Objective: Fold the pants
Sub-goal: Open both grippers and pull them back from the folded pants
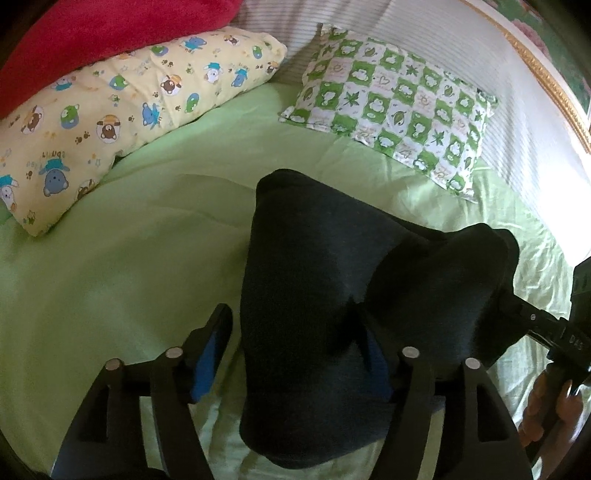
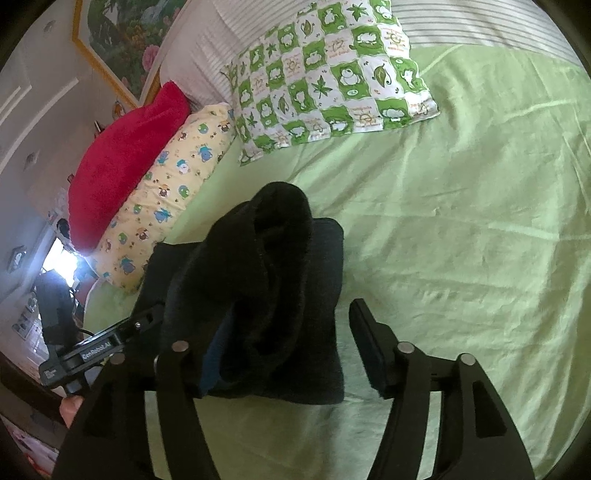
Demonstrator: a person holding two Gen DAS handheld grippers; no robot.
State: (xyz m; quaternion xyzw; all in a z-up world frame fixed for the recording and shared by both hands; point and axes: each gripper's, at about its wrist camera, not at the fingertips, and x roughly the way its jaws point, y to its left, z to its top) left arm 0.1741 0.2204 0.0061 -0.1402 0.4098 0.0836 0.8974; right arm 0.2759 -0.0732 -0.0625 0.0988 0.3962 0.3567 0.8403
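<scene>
Dark navy pants lie folded into a compact bundle on the green bedsheet. A fold of them bulges up on the right. My left gripper is open, its jaws set wide on either side of the bundle's near end, and cloth drapes over the right finger. In the right wrist view the pants hang over the left finger of my right gripper, which is also open. The right gripper's body shows in the left wrist view, touching the raised fold.
A yellow cartoon-print pillow, a red pillow and a green-and-white checked pillow lie at the head of the bed. A striped headboard and a framed picture stand behind. Green sheet spreads to the right.
</scene>
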